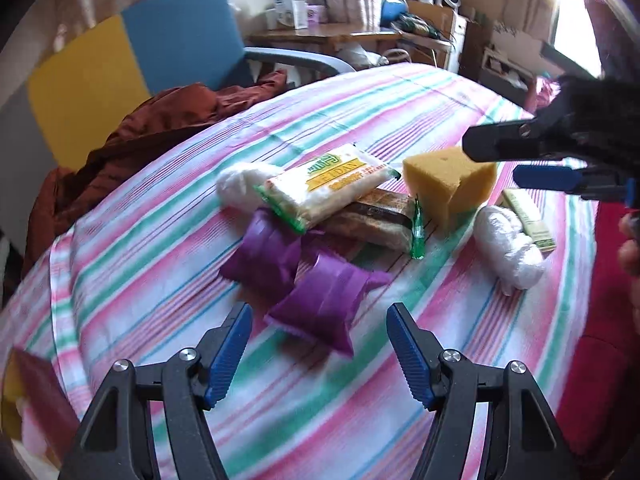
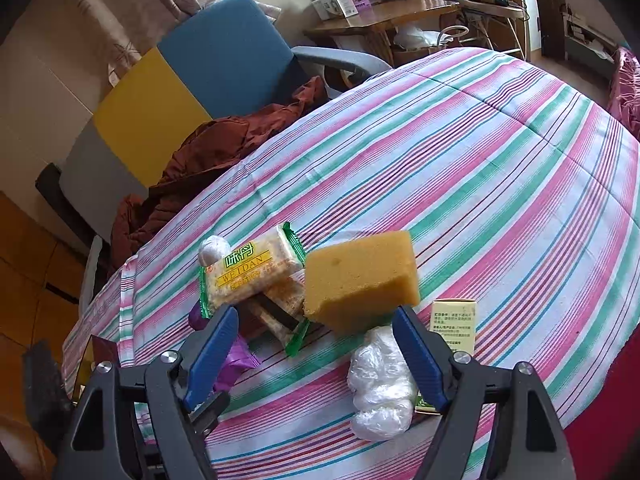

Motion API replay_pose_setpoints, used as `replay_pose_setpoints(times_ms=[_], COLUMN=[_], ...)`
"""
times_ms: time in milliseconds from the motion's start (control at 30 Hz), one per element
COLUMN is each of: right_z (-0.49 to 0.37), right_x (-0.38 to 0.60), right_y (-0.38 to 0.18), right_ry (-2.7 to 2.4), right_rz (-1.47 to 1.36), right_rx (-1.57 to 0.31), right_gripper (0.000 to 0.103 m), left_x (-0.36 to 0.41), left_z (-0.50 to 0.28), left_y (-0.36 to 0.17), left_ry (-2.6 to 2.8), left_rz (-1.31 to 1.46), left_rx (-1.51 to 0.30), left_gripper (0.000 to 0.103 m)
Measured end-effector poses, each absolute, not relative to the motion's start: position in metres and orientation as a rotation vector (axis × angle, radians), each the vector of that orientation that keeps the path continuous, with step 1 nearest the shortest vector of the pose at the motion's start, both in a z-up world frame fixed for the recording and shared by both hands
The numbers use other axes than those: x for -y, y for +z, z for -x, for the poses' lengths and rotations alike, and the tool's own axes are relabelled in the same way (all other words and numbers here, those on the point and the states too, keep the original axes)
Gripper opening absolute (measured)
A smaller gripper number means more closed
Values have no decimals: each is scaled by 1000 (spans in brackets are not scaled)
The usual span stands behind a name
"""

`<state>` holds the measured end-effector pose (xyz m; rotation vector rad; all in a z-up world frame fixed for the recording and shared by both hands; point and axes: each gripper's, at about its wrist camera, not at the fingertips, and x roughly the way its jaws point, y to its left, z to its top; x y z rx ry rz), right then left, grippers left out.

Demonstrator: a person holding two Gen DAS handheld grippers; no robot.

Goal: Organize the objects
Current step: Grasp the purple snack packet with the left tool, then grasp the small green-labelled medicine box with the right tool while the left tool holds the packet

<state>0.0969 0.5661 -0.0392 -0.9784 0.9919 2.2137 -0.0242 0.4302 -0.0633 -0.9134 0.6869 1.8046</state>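
Note:
On the striped cloth lie a yellow sponge [image 1: 450, 186] [image 2: 360, 278], two cracker packs, one with a green-edged WEIDAN label [image 1: 326, 184] [image 2: 250, 274] lying on a brown one [image 1: 374, 220], two purple packets [image 1: 326, 306], two white plastic bundles [image 1: 508, 246] [image 2: 380, 384] and a small pale box [image 1: 528, 214] [image 2: 454, 322]. My left gripper [image 1: 320, 354] is open and empty just short of the nearer purple packet. My right gripper [image 2: 314, 356] is open and empty in front of the sponge; it also shows at the right of the left wrist view [image 1: 520, 160].
The striped cloth [image 2: 480, 168] covers a rounded surface. A brown garment [image 1: 132, 140] lies at its left edge, beside a blue and yellow chair [image 2: 192, 80]. A wooden desk [image 2: 380, 16] with boxes stands behind. Red fabric [image 1: 600, 340] is at the right.

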Motion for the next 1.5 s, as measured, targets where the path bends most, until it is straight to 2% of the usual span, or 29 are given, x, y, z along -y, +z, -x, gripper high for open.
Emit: replay_pose_setpoints(times_ms=[200,267,300,400,600,1067,1233,1500], right_z=[-97,-97,-97,-98,-99,-128,-123,-131], right_x=[-570,-570,-570,-571,-571,-600,-597,-599], right_y=[-40,-41,-41,-41,-39,-52,-60,-49], right_ry=[2212,2213,2213,2208,2210,2052,2019,2012], right_rz=[977,981,981,977,969,854,931,857], right_rx=[-1021,-1020,-1019,-1021,-1020,-1190,-1178,-1138], right_gripper=[81,81,81,81,81,81,80,79], left_x=[-449,-454,-455,-447,-396,-356,-347,-338], left_z=[35,34,33,30,21,1,1,-1], left_y=[-77,-81,-85,-88,-87,-89,-89,-90], left_ry=[1770,1766,1760,1777,1870,1927,1930,1937], left_rz=[912,914,929,948,1022,988,990,992], left_rx=[-694,-700,-704,-660,-491,-447,-430,-409], left_gripper=[69,54,40,35,35,34,34,34])
